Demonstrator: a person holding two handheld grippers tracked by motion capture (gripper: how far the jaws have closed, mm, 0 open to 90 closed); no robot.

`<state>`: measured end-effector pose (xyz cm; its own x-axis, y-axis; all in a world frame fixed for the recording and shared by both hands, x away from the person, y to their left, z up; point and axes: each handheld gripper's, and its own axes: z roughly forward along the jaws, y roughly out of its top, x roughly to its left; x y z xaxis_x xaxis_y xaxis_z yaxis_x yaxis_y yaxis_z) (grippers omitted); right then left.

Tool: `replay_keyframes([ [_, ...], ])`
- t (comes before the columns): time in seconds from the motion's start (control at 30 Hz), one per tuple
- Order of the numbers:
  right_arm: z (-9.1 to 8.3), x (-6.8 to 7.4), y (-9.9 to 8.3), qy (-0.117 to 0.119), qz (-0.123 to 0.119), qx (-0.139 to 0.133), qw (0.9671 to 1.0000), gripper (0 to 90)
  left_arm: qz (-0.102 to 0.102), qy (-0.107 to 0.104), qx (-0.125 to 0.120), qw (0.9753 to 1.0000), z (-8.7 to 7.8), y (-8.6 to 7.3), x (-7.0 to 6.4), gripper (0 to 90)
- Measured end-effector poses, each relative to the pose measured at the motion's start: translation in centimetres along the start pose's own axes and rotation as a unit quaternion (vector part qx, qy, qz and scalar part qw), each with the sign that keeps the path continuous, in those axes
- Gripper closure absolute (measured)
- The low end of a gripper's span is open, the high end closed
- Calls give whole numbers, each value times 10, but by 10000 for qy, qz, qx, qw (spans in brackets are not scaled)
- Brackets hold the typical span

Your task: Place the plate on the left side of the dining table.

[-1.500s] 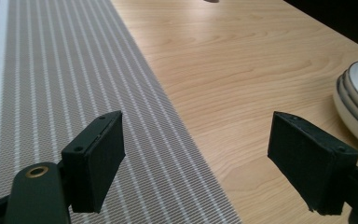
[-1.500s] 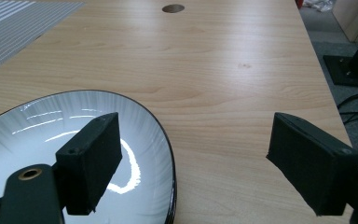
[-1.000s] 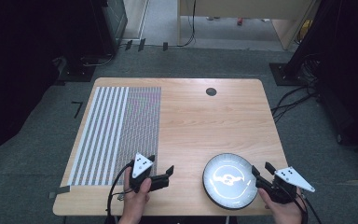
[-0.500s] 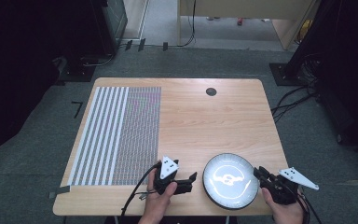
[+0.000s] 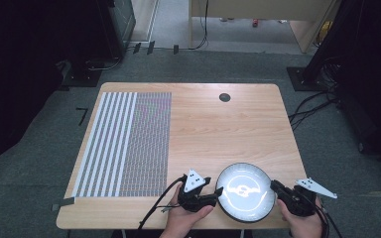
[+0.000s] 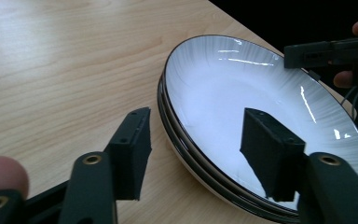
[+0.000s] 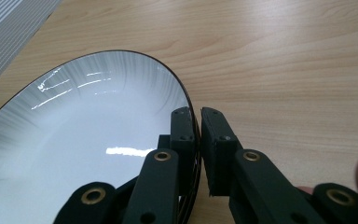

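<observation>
Two grippers flank our white bowl point(image 5: 244, 191) at lower right: right gripper point(image 7: 198, 140) pinches its rim, left gripper point(image 6: 193, 154) straddles it, jaws spread. We judge a one-sided lift could tip it.

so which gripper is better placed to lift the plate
Right. The right gripper is already shut on the rim of the plate, while the left gripper is open, its jaws straddling the opposite rim.

A wooden table point(image 5: 218, 129) bears a striped mat point(image 5: 126, 144) and plate point(image 5: 244, 191).
</observation>
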<state>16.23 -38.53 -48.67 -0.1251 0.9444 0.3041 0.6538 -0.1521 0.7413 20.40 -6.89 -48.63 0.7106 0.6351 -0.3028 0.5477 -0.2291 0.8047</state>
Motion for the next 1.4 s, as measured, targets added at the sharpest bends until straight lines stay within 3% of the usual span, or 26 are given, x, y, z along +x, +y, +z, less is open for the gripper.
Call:
replay_keyframes([
  [0.23, 0, -2, 0, 44, 262, 100, 9996, 847, -7, 19, 317, 9995, 10, -4, -3, 671],
  [0.37, 0, -2, 0, 47, 290, 112, 9995, 848, -49, -9, 310, 9995, 9, -3, -1, 698],
  [0.73, 3, -3, -2, 91, 591, 140, 9981, 841, -47, 31, 309, 9995, 10, -2, -1, 710],
  [1.0, 2, -6, -3, 130, 751, 2, 9971, 853, -36, 67, 315, 9995, 12, -2, -2, 711],
  [1.2, -2, -5, -2, 153, 761, -163, 9969, 891, -9, 104, 335, 9994, 12, -1, -2, 719],
  [1.4, -2, -5, -1, 148, 764, -146, 9969, 892, 29, 142, 369, 9992, 13, 0, -3, 716],
])
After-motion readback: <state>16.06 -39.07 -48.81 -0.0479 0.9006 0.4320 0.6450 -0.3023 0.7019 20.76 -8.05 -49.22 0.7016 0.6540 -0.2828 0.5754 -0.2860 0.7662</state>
